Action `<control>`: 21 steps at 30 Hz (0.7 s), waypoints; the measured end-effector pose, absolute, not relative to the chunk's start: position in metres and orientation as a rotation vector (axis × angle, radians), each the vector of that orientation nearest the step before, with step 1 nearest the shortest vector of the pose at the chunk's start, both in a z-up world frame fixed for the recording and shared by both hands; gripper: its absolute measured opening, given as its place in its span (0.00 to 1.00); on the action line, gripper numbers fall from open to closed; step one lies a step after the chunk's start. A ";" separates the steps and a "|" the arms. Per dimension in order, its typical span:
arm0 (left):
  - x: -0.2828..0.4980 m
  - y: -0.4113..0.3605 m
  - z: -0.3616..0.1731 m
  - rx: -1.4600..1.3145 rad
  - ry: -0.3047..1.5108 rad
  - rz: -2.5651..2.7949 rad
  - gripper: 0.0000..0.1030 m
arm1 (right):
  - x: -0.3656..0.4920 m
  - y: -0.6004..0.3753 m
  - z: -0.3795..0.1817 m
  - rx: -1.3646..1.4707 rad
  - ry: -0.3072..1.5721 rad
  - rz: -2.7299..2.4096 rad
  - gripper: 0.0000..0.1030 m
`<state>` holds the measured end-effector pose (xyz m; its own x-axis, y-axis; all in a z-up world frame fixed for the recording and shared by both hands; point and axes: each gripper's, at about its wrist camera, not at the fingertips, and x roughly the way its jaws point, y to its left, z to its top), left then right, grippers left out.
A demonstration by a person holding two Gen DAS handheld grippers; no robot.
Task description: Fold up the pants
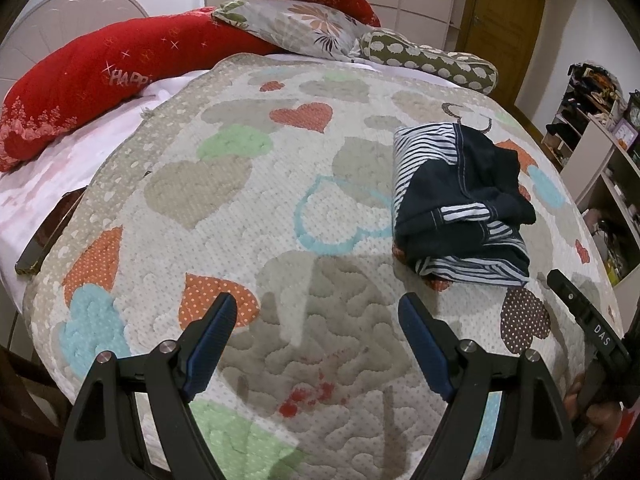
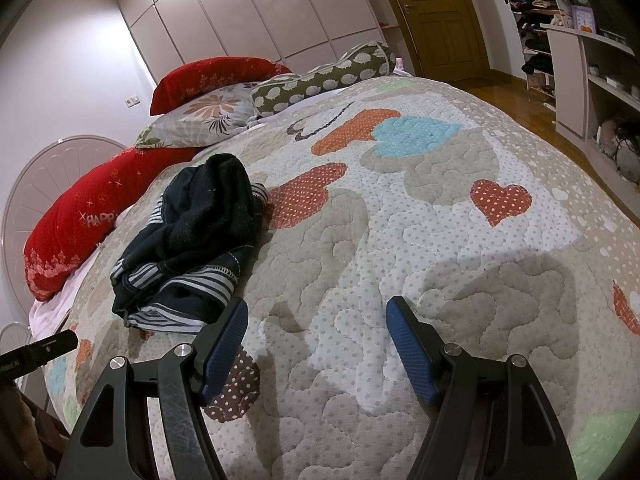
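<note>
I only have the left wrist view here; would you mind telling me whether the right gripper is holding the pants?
Observer: No, the right gripper is open and empty; the pants lie bunched on the quilt, ahead and to its left.
Operator: Thank you. Is anything on the quilt to the right of the pants?
Observer: No, only bare quilt shows there.
Operator: And what lies beyond that side of the bed?
Observer: Wooden floor, and pale open shelving along the wall.
</note>
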<state>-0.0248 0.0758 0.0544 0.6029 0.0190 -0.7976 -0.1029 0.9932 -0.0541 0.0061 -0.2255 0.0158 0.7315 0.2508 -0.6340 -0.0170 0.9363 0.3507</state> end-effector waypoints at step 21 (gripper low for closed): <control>-0.027 0.070 0.053 -0.095 0.916 0.051 0.80 | 0.006 -0.226 0.015 0.337 0.738 0.151 0.73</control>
